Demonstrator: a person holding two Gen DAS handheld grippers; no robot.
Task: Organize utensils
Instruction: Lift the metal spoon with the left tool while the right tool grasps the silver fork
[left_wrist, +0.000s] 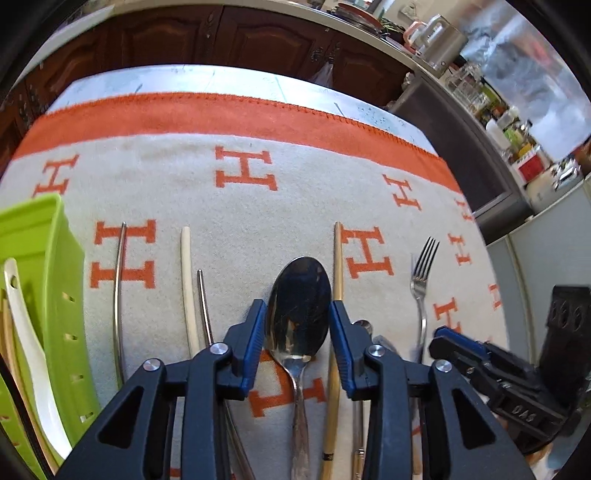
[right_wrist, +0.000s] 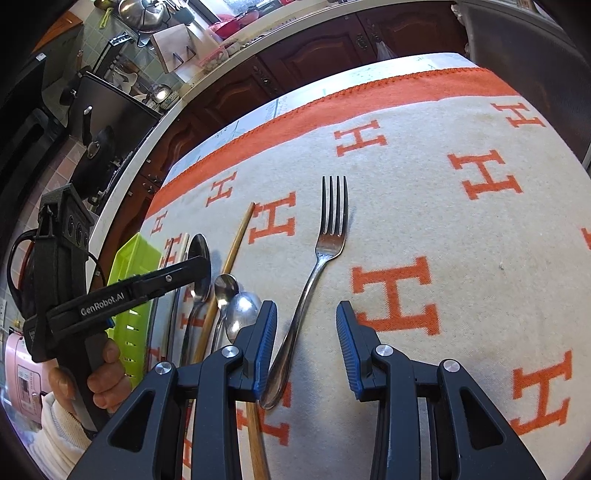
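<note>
Below, the left gripper (left_wrist: 297, 325) is held partly open around the big spoon's (left_wrist: 298, 306) bowl, pads beside its edges, not seen pressing, probably lined up for a pickup. Toward nine o'clock the green basket (left_wrist: 55, 280) waits. The right gripper (right_wrist: 306, 343) is kept open and empty, the fork (right_wrist: 325, 240) at twelve o'clock.

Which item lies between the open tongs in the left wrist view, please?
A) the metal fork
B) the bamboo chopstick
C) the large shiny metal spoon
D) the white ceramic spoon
C: the left tongs stand open on either side of the large shiny metal spoon, whose bowl fills the gap on the orange-and-cream blanket, while the silver metal fork lies off to the right.
</note>
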